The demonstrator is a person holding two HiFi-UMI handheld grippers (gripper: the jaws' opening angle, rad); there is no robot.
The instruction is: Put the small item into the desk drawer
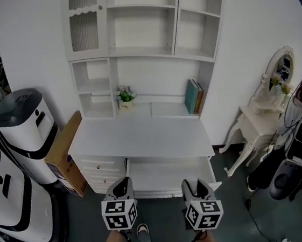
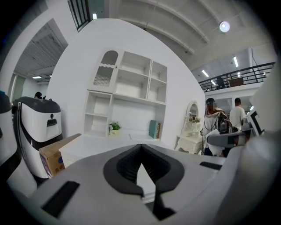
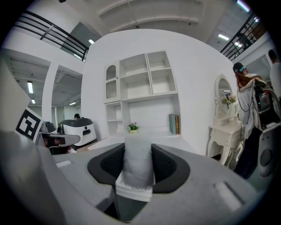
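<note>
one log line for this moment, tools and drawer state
left tool: shut, empty | right tool: shut on small white item | desk drawer: open | item: not yet in drawer | both tools: in front of drawer

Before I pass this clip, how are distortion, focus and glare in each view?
Head view: evenly lit and sharp, though the fisheye bows the shelf unit. Left gripper view: dark rounded corners, a bright ceiling lamp flares, the near jaws are soft. Right gripper view: the pale small item between the jaws is blurred; the shelf unit behind is clearer.
</note>
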